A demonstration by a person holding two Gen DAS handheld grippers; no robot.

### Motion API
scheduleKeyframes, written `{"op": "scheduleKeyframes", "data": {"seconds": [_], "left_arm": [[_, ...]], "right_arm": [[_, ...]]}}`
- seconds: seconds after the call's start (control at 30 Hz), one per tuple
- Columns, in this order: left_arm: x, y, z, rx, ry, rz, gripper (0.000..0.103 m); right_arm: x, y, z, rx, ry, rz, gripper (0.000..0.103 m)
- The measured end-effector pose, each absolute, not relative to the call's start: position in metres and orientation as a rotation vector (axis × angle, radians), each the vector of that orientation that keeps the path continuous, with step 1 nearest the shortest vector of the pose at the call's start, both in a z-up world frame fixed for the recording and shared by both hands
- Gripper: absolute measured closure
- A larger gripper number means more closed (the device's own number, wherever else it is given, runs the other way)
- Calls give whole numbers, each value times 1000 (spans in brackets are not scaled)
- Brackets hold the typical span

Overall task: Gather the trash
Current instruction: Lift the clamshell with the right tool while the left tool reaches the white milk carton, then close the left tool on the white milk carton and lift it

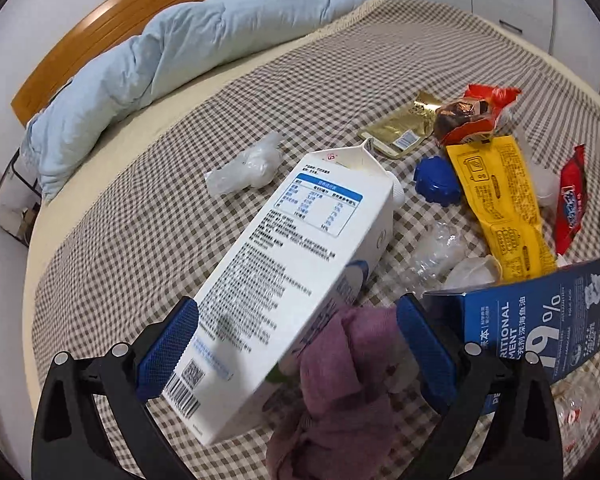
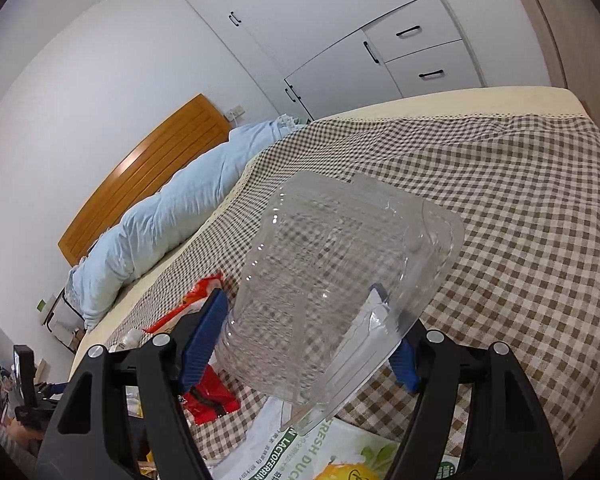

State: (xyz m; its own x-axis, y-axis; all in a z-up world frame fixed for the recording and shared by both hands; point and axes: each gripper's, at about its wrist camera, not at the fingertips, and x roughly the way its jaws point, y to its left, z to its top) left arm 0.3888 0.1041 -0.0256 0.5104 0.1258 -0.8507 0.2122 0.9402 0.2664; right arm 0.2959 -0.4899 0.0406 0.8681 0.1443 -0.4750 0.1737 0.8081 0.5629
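Lying tilted, white milk carton [image 1: 296, 276], printed panel

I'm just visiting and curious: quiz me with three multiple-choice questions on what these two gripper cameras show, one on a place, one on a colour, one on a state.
1. Where does the blue cap lie?
A. on the pillow
B. between milk carton and yellow wrapper
C. on the floor

2. What colour is the crumpled cloth?
A. green
B. purple
C. orange

3. What is the right gripper doing?
A. holding a clear plastic container
B. hanging empty
C. holding a book

Answers: 1 B, it lies between them on the checked cover; 2 B, mauve folds beside the carton; 3 A, the container sits between its pads.
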Motion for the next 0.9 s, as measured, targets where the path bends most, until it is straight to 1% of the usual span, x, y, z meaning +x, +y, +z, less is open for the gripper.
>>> {"op": "scheduleKeyframes", "data": {"seconds": [0.17,0.5,0.9], "left_arm": [[402,110,-24,370,1055,-18,7],[426,128,-40,283,1105,-28,6],[436,123,-45,284,1142,-60,6]], "right_arm": [[297,-496,38,637,529,-15,33],[310,-492,34,623,539,-20,33],[327,-467,31,595,546,-2,33]]}}
